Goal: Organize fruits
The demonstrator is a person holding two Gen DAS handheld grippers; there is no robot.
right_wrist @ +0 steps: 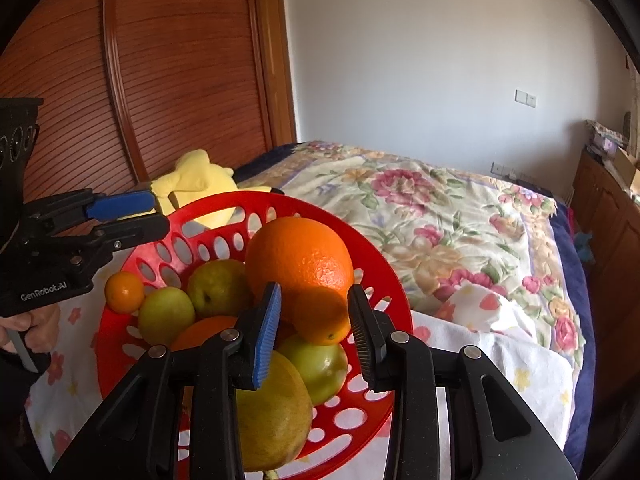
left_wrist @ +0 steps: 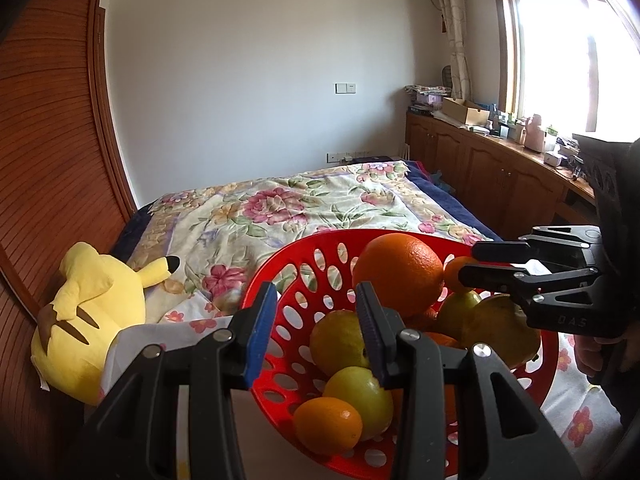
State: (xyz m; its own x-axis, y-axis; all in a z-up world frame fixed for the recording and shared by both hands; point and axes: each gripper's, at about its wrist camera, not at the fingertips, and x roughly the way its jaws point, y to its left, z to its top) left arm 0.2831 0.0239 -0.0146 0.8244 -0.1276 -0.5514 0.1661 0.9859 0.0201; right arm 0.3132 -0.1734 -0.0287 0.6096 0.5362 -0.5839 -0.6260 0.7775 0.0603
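A red perforated basket (left_wrist: 304, 276) (right_wrist: 384, 268) stands on the bed, full of fruit. A large orange (left_wrist: 400, 272) (right_wrist: 300, 268) tops the pile, with yellow-green fruits (left_wrist: 340, 340) (right_wrist: 166, 314), a big yellow fruit (right_wrist: 272, 408) and small oranges (left_wrist: 328, 424) (right_wrist: 125, 292) around it. My left gripper (left_wrist: 316, 320) (right_wrist: 132, 216) is open at the basket's left rim, empty. My right gripper (right_wrist: 312, 320) (left_wrist: 476, 260) is open at the basket's near right side, just in front of the large orange, not touching it.
A floral quilt (left_wrist: 280, 204) (right_wrist: 440, 216) covers the bed. A yellow plush toy (left_wrist: 92, 320) (right_wrist: 200, 184) lies by the wooden wardrobe (right_wrist: 160, 80). A wooden cabinet (left_wrist: 500, 168) with clutter runs under the window at the right.
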